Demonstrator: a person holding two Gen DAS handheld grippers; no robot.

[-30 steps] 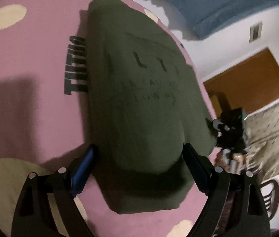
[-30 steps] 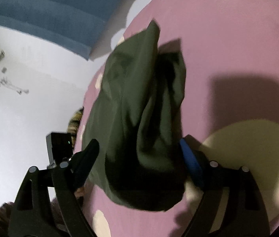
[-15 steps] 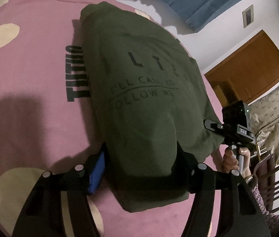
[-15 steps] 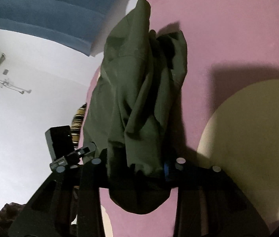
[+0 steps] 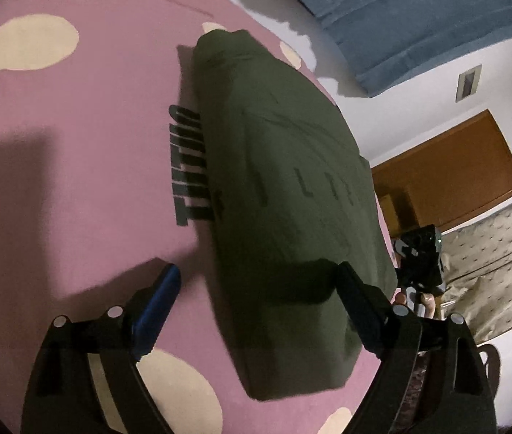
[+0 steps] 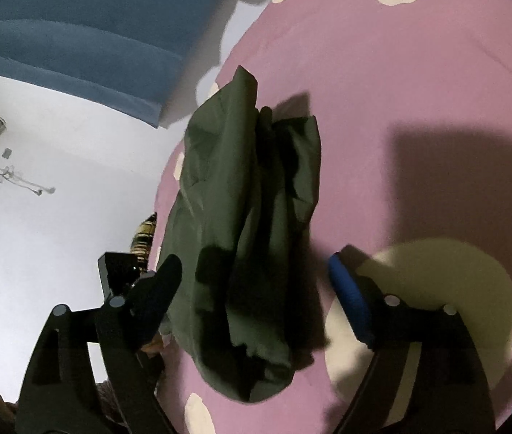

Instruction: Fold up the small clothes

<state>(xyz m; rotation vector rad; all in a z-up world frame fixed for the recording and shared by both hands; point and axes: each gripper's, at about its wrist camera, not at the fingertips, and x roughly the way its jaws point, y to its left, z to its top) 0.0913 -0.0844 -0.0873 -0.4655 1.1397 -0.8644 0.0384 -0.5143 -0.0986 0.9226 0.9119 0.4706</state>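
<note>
Dark olive-green cotton garment with faint printed lettering (image 5: 292,195): lying folded lengthwise on the pink bedspread with cream spots (image 5: 75,115), running from near to far, its left edge partly over black lettering printed on the spread (image 5: 190,166). In the right wrist view the same garment (image 6: 241,224) shows bunched, uneven layers along its right side.

Handling, as judged: light, soft, limp; no stiffness to hold a fold unaided; layers liable to slide and gape when lifted. Best hold: near end, pinching all layers together close to each corner, not the loose top layer alone.

Left gripper (image 5: 256,282): jaws opening, spread wide, straddling the near end of the garment, pads clear of the cloth. Right gripper (image 6: 252,267): jaws opening, spread wide, cloth between them but not pinched.

Difference from half a second earlier: both grippers then pressed in on the near end of the garment, now released. Garment now flat on the spread. Left view then sharper, lettering more legible; now blurred.
</note>
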